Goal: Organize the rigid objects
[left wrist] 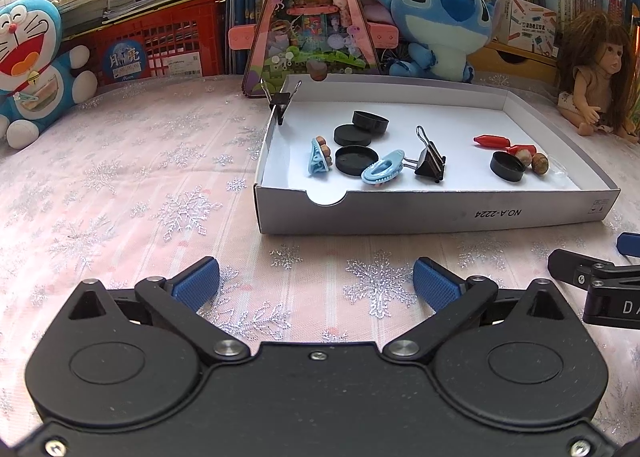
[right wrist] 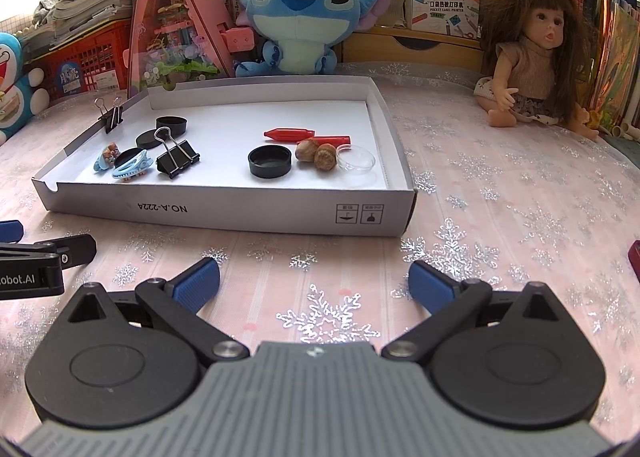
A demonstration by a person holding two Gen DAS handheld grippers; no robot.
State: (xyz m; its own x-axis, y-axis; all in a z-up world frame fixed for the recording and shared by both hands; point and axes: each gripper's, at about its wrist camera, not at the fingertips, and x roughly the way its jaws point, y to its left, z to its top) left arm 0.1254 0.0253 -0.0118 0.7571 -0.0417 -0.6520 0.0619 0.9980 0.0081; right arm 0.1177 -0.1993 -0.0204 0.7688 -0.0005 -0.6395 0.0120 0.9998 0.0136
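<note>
Both my grippers, left [left wrist: 316, 283] and right [right wrist: 314, 283], gape empty above the cloth [right wrist: 500, 217]; the box [left wrist: 432, 213] sits just ahead.

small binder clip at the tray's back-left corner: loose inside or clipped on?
Clipped on. The small binder clip straddles the tray wall, wire handles sticking up.

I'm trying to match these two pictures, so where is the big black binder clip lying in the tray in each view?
Left wrist: binder clip right of centre, beside the blue hair clip.
Right wrist: binder clip left of centre, same hair clip at its left.
Shared landmark: the tray front wall's printed label.
</note>
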